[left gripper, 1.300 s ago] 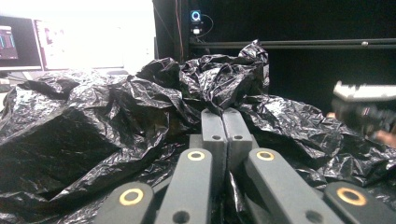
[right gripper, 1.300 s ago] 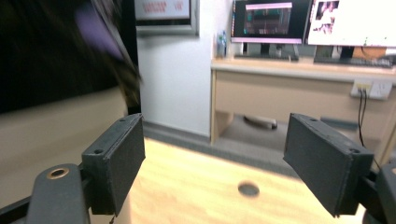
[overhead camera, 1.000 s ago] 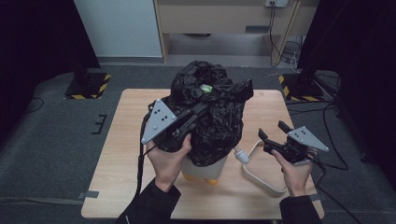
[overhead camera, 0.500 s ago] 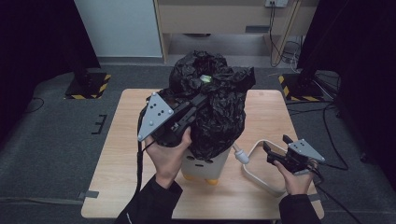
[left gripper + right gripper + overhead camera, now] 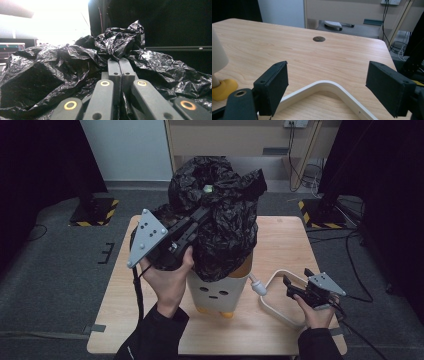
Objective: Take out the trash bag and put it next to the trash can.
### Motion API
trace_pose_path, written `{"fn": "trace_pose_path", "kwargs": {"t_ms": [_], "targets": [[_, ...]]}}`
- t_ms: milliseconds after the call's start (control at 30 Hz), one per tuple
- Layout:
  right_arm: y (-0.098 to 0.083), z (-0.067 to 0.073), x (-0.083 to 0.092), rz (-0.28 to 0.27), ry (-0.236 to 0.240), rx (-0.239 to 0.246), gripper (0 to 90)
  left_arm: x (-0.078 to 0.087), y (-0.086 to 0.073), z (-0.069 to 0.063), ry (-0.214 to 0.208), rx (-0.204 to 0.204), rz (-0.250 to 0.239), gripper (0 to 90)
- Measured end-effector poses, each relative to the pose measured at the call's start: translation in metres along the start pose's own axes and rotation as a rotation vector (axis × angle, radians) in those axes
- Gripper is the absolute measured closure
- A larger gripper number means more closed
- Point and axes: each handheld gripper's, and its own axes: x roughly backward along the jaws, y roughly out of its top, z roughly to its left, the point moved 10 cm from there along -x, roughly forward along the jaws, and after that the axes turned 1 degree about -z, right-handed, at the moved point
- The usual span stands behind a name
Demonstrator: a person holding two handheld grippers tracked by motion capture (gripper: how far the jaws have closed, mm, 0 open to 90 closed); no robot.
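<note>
High view: a person's left tool (image 5: pixel 200 215), held up at a slant, has its jaws pressed together on a fold of the black plastic bag (image 5: pixel 220 220). The bag lines a small white bin (image 5: pixel 220 292) with a printed face and yellow feet; the pinch is placed high on the crumpled film, apparently so that the liner can be drawn upward out of the bin while the bin stays on the tabletop (image 5: pixel 280 240). Left gripper view: the two jaws meet edge to edge with film bunched against their tips, the bag (image 5: pixel 62 72) spreading to both sides and beyond them. Right gripper view: the right tool (image 5: pixel 327 87) stands wide apart and holds nothing; the bin's white hoop handle (image 5: pixel 329 87) lies flat on the tabletop (image 5: pixel 312 55) directly between and just below its pads, probably so the handle can be pinned to steady the bin.
</note>
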Motion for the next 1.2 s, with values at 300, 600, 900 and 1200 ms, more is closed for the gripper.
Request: {"fn": "trace_pose_path", "kwargs": {"t_ms": [300,600,900,1200], "targets": [[-0.004,-0.007,0.0,0.009,-0.018,-0.001,17.8,0.0,0.018,0.004,0.018,-0.003,-0.048,89.4],[-0.007,-0.008,-0.001,0.017,-0.024,0.002,17.6,0.003,0.036,0.01,0.034,-0.015,-0.089,89.4],[-0.009,-0.009,-0.001,0.027,-0.028,-0.004,17.5,0.013,0.049,0.017,0.057,-0.019,-0.131,89.4],[-0.014,-0.012,-0.002,0.043,-0.036,0.007,16.0,0.029,0.063,0.031,0.096,-0.036,-0.155,89.4]]}}
